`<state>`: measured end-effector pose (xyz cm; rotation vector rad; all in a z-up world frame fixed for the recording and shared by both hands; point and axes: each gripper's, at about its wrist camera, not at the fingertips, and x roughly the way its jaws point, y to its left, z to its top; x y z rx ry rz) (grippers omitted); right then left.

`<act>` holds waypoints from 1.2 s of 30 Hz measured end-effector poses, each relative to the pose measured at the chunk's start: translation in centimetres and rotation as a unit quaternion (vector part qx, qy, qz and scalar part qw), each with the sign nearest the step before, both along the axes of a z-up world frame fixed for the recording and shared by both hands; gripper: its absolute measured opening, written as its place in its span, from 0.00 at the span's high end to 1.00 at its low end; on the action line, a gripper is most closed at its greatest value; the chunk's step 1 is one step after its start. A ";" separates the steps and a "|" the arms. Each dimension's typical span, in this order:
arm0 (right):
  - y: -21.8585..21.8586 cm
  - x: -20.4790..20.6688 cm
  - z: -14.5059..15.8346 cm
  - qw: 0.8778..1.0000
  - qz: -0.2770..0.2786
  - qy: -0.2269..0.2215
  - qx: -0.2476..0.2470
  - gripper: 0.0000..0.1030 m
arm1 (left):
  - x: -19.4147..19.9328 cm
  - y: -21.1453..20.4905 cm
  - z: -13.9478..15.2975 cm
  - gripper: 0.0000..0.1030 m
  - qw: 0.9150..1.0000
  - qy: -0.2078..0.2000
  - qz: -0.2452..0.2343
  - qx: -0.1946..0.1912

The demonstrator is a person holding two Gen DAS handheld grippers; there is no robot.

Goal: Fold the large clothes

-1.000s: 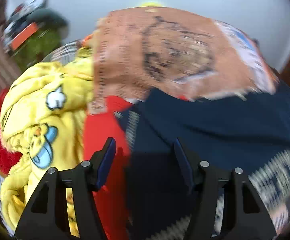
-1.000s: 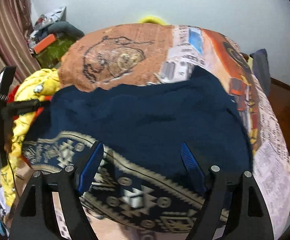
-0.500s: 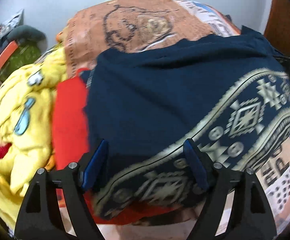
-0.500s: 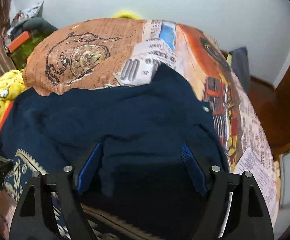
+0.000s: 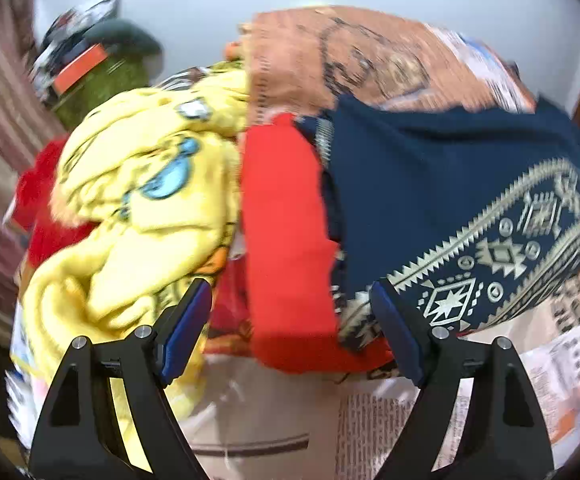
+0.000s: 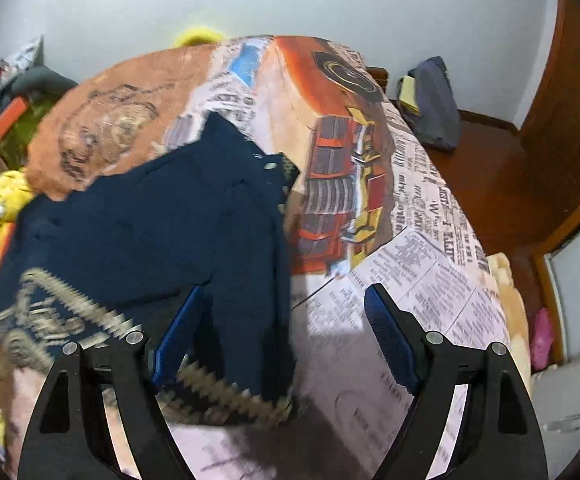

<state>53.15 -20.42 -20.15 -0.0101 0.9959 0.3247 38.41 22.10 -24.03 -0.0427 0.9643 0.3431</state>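
A navy garment with a cream geometric border (image 5: 449, 184) lies spread on the bed; it also shows in the right wrist view (image 6: 162, 232). A red cloth (image 5: 286, 232) lies at its left edge, partly under it. My left gripper (image 5: 291, 332) is open and empty, just above the red cloth's near end. My right gripper (image 6: 282, 336) is open and empty, over the garment's right edge, with its left finger over the patterned hem and its right finger over the bedsheet.
The bed has a newspaper and truck print sheet (image 6: 409, 248). A yellow cartoon blanket (image 5: 142, 200) is heaped at the left. Clutter with a green bag (image 5: 102, 80) stands by the wall. A dark bag (image 6: 433, 104) sits on the wooden floor at the right.
The left gripper swung left, from over the garment's patterned hem to over the red cloth. The right gripper shifted right to the garment's right edge. Both stayed open.
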 end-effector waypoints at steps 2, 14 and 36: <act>0.5 -1.1 0.8 1.000 0.018 -0.005 0.010 0.23 | -1.2 0.9 1.2 0.20 0.999 -0.024 0.016 -0.036; 8.7 -4.3 2.2 0.990 0.132 -0.035 0.035 0.21 | -1.7 1.1 -1.3 0.20 0.937 -0.093 0.026 -0.336; 11.2 -3.8 -2.0 0.988 0.143 0.011 0.057 0.20 | 4.1 0.4 -7.8 0.40 0.881 -0.101 0.039 -0.460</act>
